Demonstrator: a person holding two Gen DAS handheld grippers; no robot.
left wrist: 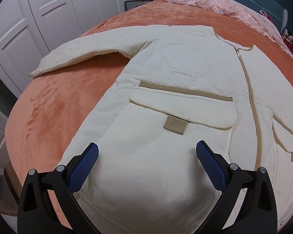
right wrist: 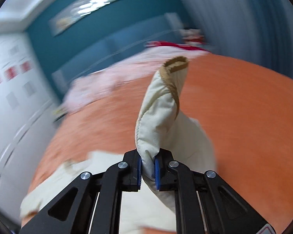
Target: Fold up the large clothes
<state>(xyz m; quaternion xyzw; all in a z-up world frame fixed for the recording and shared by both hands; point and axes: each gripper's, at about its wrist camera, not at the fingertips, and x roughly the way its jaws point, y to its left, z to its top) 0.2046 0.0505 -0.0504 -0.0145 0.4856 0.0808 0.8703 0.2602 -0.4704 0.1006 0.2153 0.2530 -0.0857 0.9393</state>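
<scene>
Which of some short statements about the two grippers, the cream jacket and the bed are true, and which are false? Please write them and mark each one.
1. The left gripper is open above the jacket. True.
2. The right gripper is empty. False: it is shut on a cream sleeve with tan trim.
3. The jacket lies on an orange blanket. True.
4. The pocket flap is dark blue. False: it is cream with a tan tab.
</scene>
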